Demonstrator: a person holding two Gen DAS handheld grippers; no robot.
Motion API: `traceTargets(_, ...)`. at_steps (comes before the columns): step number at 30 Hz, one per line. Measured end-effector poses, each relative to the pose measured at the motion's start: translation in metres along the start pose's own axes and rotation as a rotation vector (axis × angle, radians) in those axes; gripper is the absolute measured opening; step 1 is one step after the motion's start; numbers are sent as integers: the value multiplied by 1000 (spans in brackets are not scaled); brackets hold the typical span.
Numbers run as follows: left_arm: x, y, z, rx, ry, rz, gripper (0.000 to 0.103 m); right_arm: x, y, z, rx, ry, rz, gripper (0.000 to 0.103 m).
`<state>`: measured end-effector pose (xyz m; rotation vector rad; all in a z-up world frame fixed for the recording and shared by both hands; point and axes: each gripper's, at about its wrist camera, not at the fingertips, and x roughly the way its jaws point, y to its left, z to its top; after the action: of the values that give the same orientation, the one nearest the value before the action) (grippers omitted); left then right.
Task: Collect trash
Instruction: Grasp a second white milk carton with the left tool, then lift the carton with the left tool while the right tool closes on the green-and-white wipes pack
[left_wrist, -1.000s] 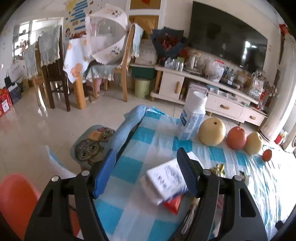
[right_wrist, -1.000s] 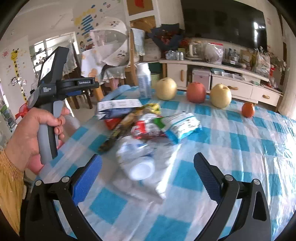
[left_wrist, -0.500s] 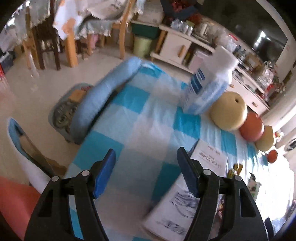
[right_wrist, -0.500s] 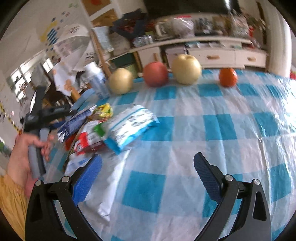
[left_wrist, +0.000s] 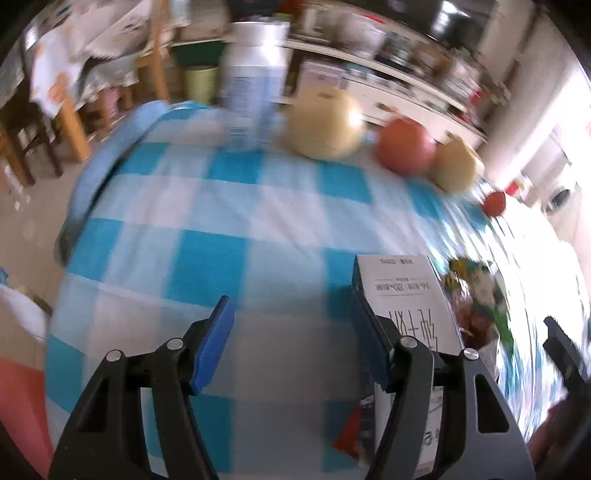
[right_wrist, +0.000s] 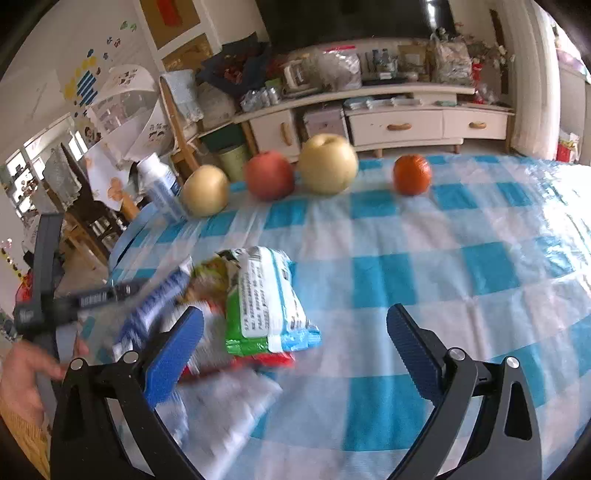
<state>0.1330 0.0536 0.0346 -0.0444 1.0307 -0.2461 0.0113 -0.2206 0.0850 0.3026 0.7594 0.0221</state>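
A pile of trash lies on the blue-and-white checked tablecloth. Its top piece is a white, green and blue packet, with a red wrapper under it, a blue-and-white carton to its left and a white plastic bag nearest me. My right gripper is open just short of the packet, nothing between its pads. My left gripper hangs over bare cloth, jaws closing with nothing between them. The white carton lies just outside its right finger. Crumpled wrappers lie beyond.
At the table's far side stand a white bottle, a pear, a red apple, a second pear and an orange. A person's hand holds the left gripper at the left. Behind are chairs and a TV cabinet.
The left gripper dropped and swung over the cloth; the carton went from between its fingers to outside the right one. The right gripper swung right, then back onto the packet.
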Motion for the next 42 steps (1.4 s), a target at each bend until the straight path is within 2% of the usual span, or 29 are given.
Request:
traceTargets(6,-5,-46,-21,137,10,-62,65,-6,-34,5,55,9,-29,98)
traceTargets(8,-11,-55,-22,173,-14,-39,65,-5,-45,6,73,23,-32,98)
traceTargets(11,-34,-61,-22,165,-82,-25,65,4,-60,6,111,56,-23,98)
traceTargets(16,-70,-81,-33,149,-132,-80,66,15,-63,7,128,72,57,98)
traceTargets(20,-67,-96,-48,138,-93,-120,66,24,-56,8,112,98,120,98)
traceTargets(25,-58,-110,-58,152,-88,-80,66,35,-52,7,81,126,123,98)
traceTargets(34,-41,-113,-56,219,-104,70,66,47,-44,2,29,167,114,98)
traceTargets(38,-37,-98,-51,175,-88,65,66,49,-40,1,21,171,101,96)
traceTargets(39,-36,-96,-50,167,-85,58,68,50,-40,1,20,170,97,96)
traceTargets(42,-35,-90,-48,144,-80,34,71,51,-42,1,25,174,95,80)
